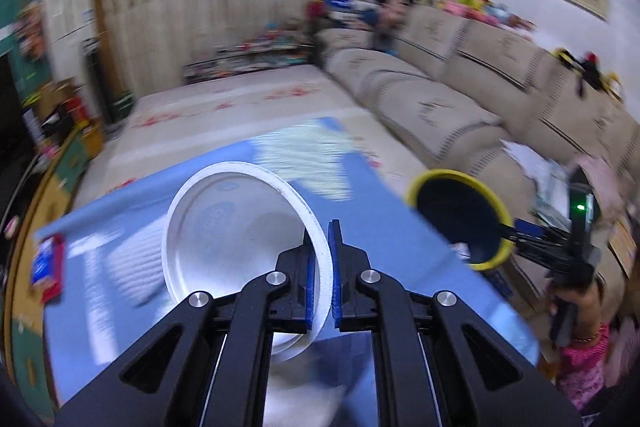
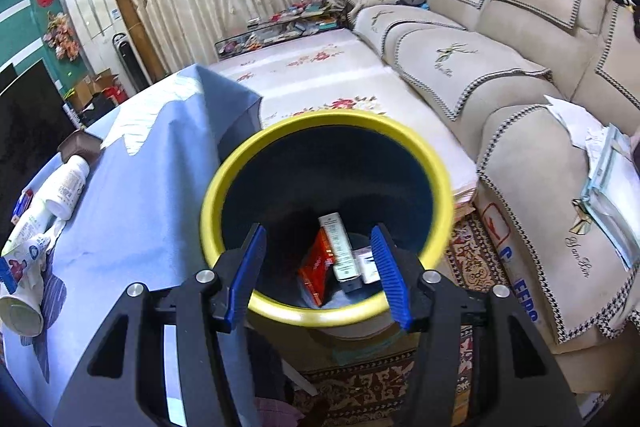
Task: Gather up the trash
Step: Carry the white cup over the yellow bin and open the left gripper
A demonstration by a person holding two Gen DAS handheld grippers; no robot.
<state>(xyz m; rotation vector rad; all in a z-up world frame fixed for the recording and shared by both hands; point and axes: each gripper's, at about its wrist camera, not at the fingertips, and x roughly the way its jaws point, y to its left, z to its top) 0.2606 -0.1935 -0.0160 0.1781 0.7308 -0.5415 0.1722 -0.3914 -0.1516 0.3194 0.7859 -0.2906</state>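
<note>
A white disposable bowl (image 1: 224, 235) hangs tilted above the blue-covered table (image 1: 380, 195), and my left gripper (image 1: 330, 227) is shut on its rim. Beside the table's right edge is a yellow-rimmed dark bin (image 1: 424, 183), with my right gripper (image 1: 516, 231) at its far side. In the right wrist view the bin (image 2: 320, 119) fills the middle. It holds a red packet (image 2: 316, 267) and a white box (image 2: 340, 247). My right gripper (image 2: 318, 229) reaches over the near rim, jaws apart, with nothing pressed between the pads.
White bottles (image 2: 68, 187), a paper cup (image 2: 20, 311) and crumpled wrappers lie on the table's left side. A red and blue packet (image 1: 48, 267) lies near its left edge. A beige sofa (image 2: 500, 67) runs along the right. A patterned carpet (image 2: 360, 387) lies under the bin.
</note>
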